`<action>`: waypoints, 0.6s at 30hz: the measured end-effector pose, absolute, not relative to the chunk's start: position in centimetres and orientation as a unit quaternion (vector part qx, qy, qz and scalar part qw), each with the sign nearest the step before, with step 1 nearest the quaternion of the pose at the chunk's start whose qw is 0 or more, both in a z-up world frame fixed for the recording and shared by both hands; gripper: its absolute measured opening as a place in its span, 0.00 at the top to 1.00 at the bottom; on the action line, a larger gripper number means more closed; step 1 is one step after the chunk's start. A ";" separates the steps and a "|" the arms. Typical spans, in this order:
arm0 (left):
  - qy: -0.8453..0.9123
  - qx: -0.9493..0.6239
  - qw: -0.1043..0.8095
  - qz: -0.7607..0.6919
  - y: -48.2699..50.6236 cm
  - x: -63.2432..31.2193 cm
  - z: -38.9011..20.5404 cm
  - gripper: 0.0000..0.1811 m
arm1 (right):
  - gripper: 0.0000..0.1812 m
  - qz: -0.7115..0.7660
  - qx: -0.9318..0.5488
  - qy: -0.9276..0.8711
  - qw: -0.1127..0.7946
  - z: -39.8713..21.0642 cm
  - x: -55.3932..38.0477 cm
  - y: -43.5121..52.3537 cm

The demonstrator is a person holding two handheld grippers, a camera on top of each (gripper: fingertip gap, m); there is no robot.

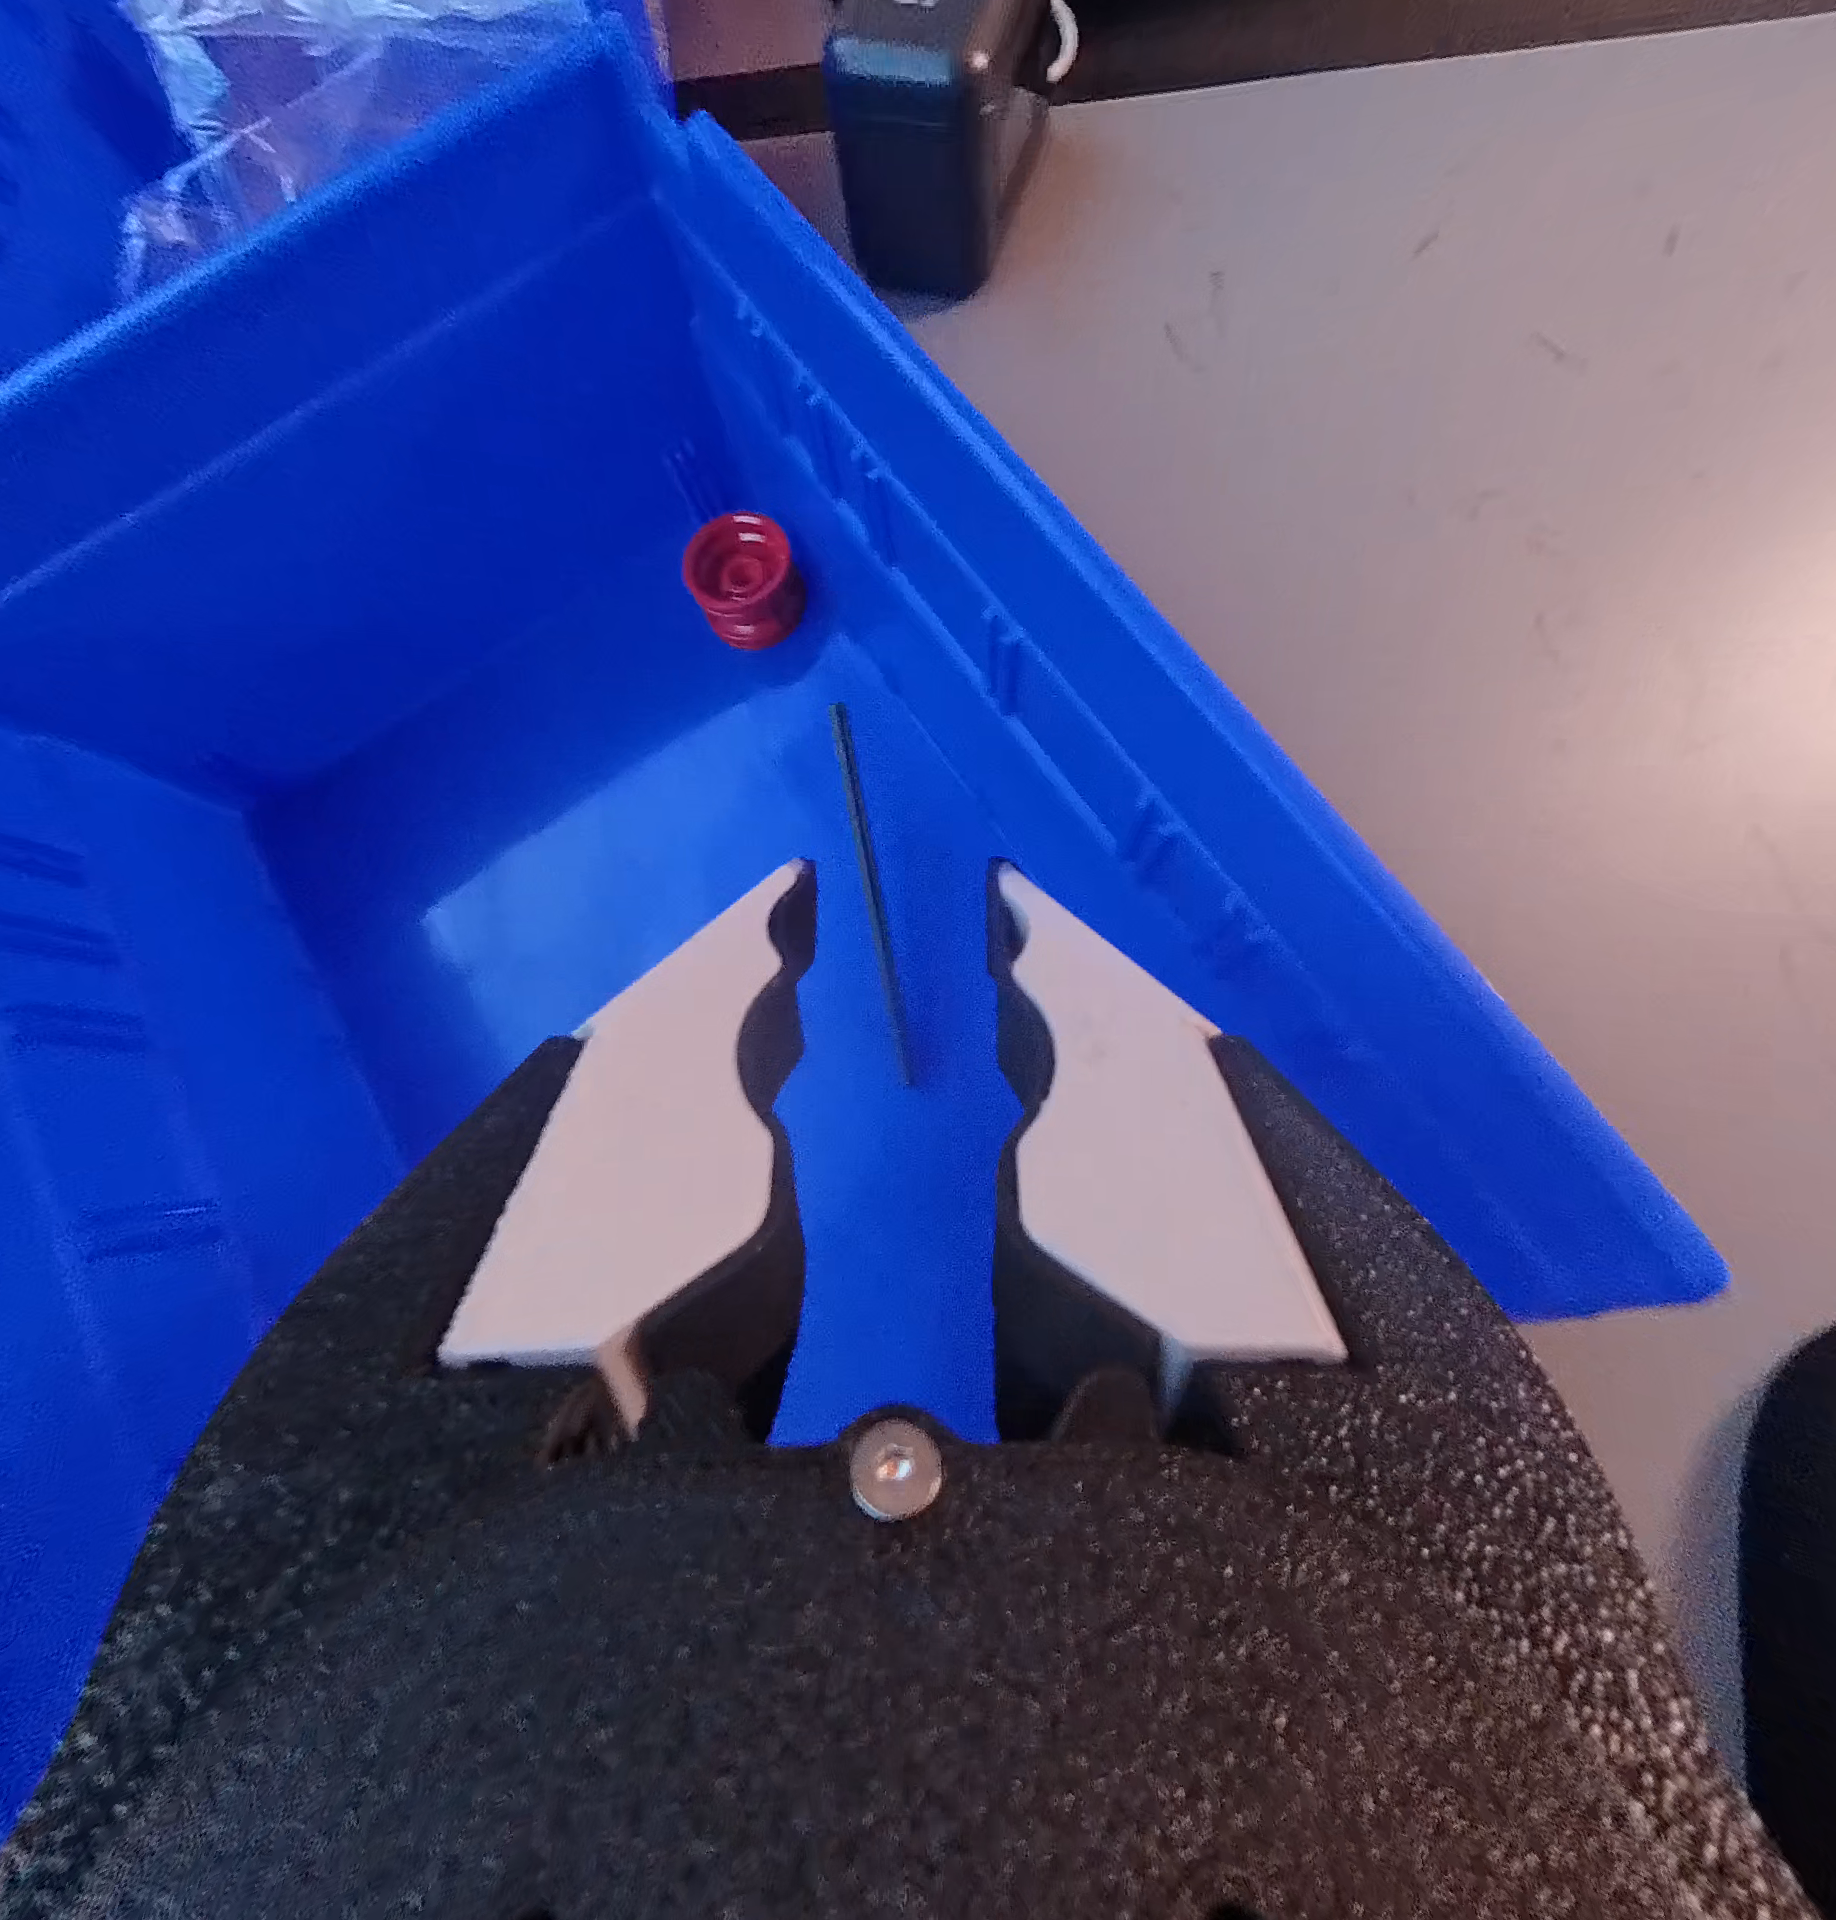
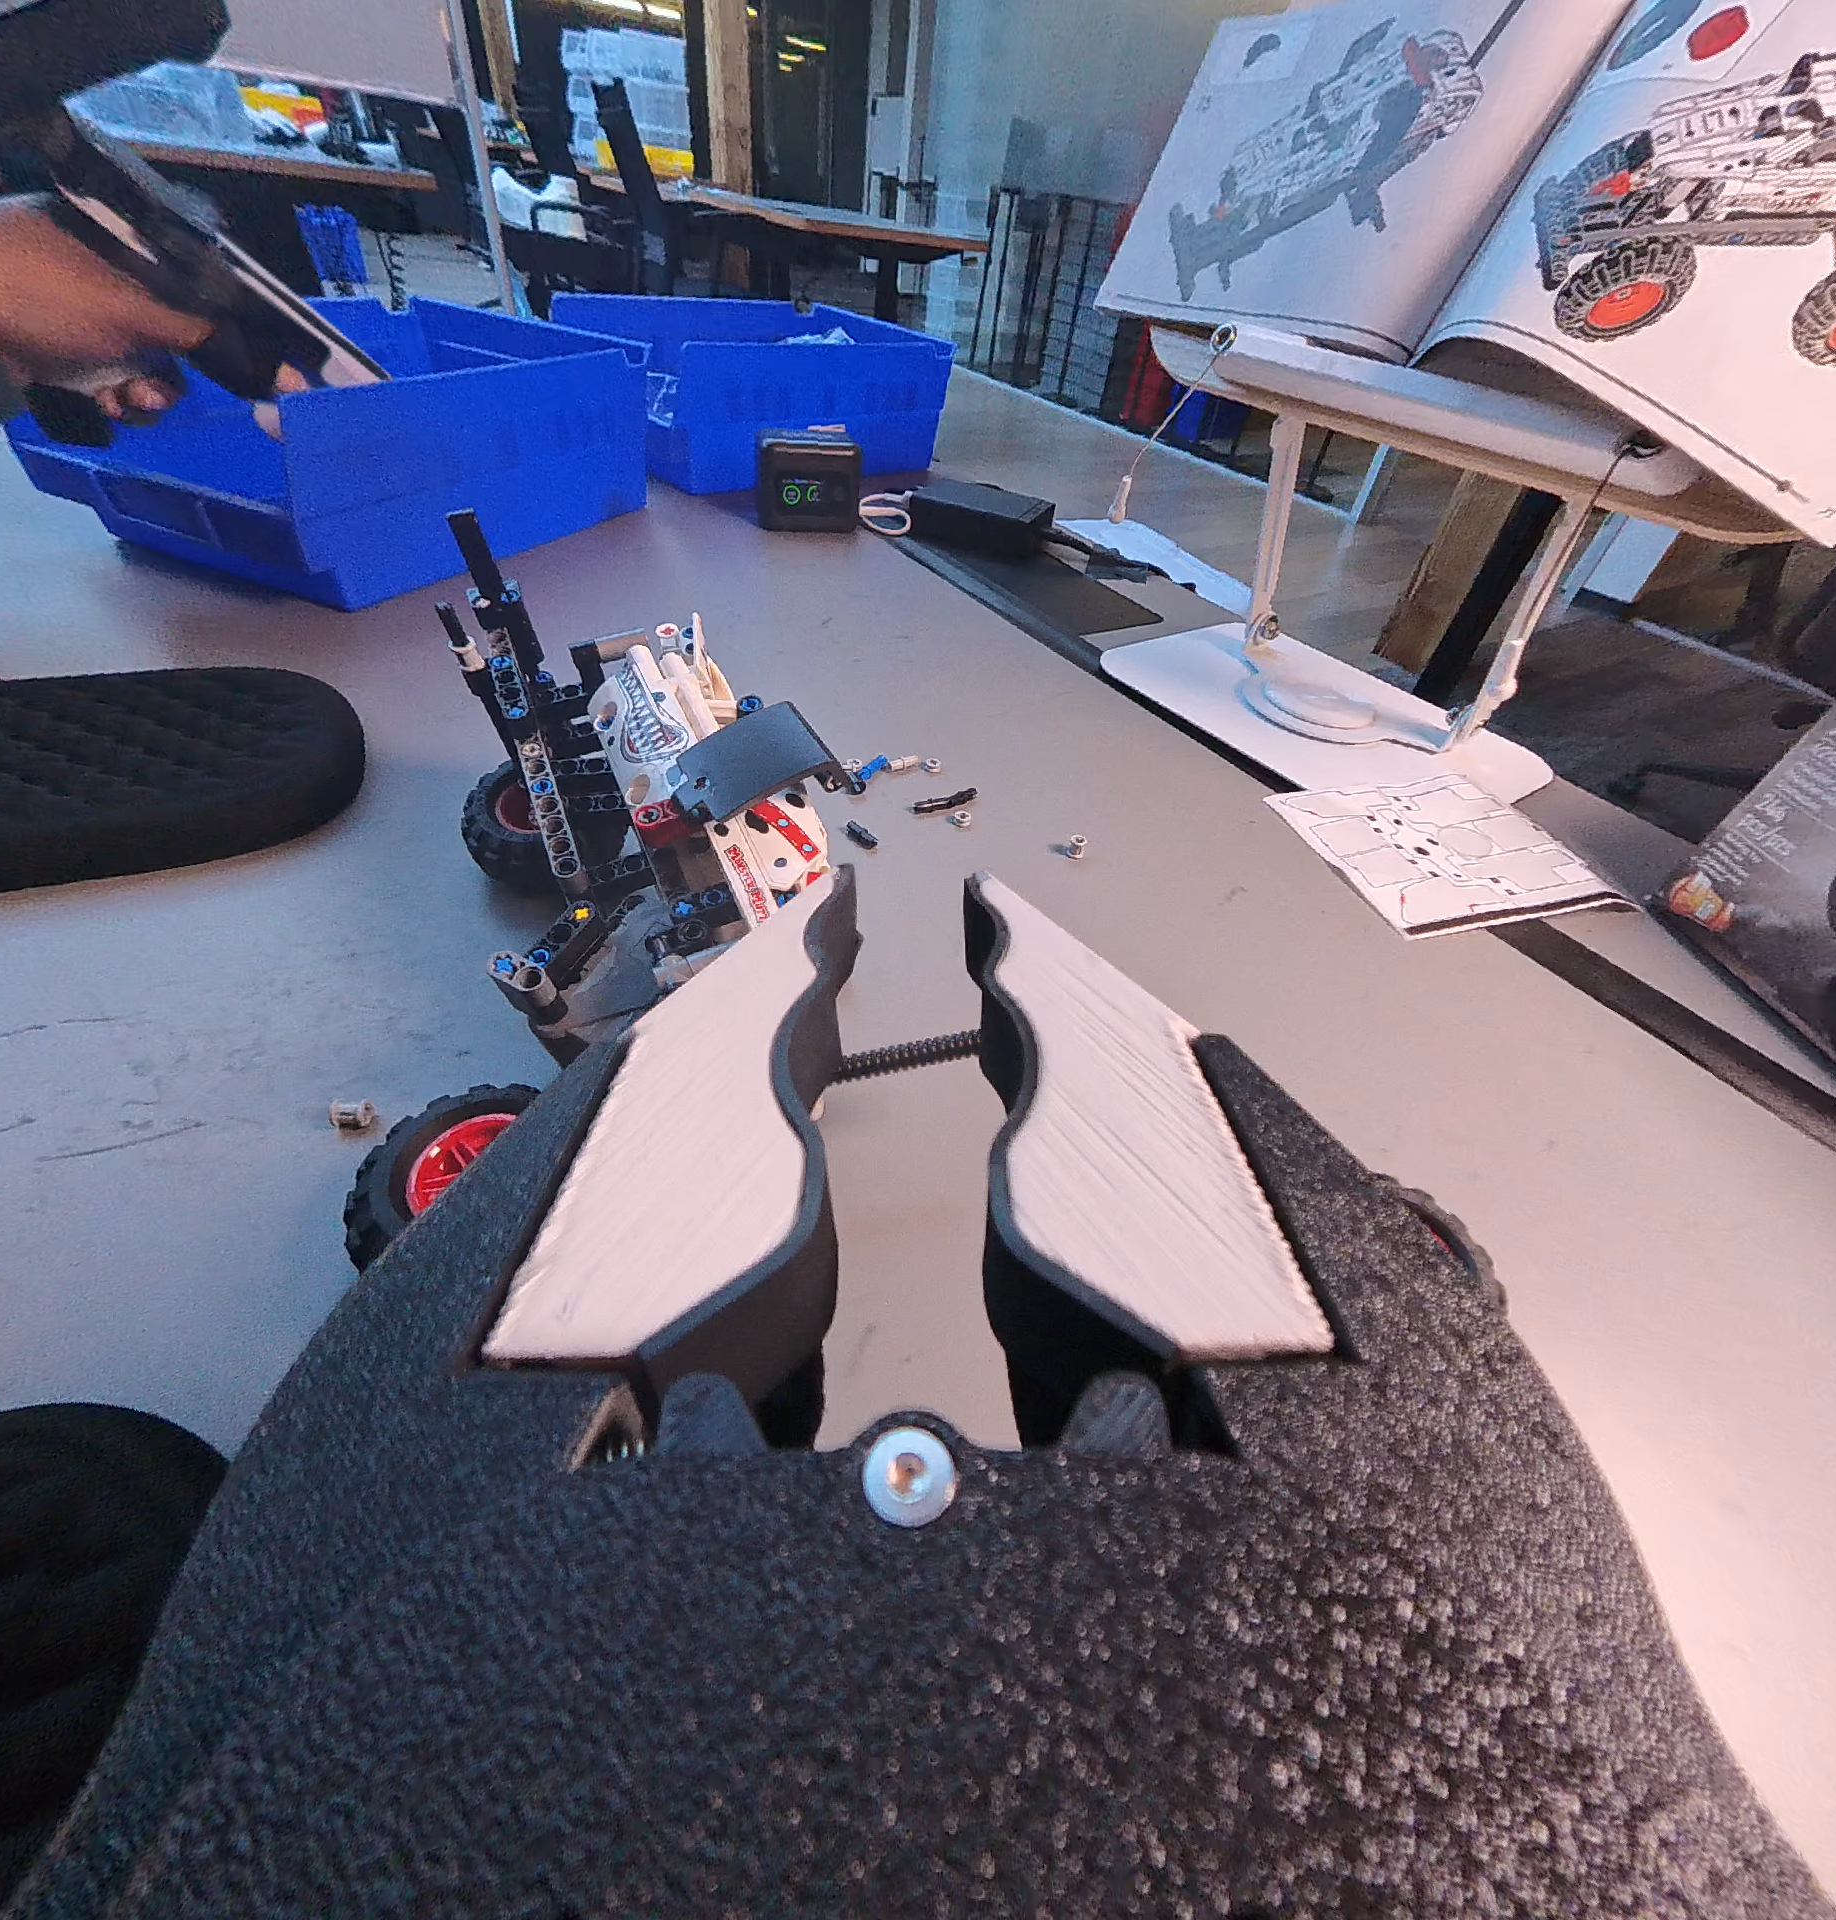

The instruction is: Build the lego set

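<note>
Axle [image 1: 870, 894] between hand-held gripper [image 1: 901, 868] fingertips.

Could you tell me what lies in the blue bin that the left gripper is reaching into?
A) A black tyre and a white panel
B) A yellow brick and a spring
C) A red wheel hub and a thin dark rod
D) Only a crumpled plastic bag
C: the left wrist view shows a red wheel hub in the blue bin's far corner and a thin dark rod on its floor, ahead of the open left gripper.
</note>
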State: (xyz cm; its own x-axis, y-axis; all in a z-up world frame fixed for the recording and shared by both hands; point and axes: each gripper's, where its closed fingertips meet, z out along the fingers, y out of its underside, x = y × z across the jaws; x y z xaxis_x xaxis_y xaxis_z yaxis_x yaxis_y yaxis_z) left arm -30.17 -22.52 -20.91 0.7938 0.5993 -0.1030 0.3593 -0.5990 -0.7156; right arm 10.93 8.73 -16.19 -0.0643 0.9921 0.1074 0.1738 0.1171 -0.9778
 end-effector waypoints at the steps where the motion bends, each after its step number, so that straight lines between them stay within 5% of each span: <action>1: -0.261 -0.883 0.360 0.151 -22.4 -29.2 -21.0 0.77 | 0.89 0.437 -0.500 -0.584 0.467 -16.2 10.9 8.7; 9: -0.032 -0.948 0.317 0.002 -25.4 -18.6 -21.7 0.65 | 0.89 0.442 -0.496 -0.583 0.469 -15.8 11.2 8.5; 12: 0.011 -0.968 0.240 0.067 -25.9 -19.5 -24.7 0.84 | 0.89 0.443 -0.496 -0.581 0.469 -15.7 11.1 8.5; 18: 0.059 -0.960 0.251 0.106 -19.9 -19.7 -25.0 0.89 | 0.90 0.445 -0.499 -0.576 0.471 -15.8 11.1 8.5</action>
State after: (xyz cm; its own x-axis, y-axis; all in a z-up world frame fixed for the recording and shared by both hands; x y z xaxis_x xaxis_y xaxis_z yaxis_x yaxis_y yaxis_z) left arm -19.69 -19.86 -25.02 0.9707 -0.0593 -0.2328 -0.1655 -0.8673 -0.4694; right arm 11.08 8.48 -15.78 -0.0588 0.9934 0.0989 0.1559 0.1070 -0.9820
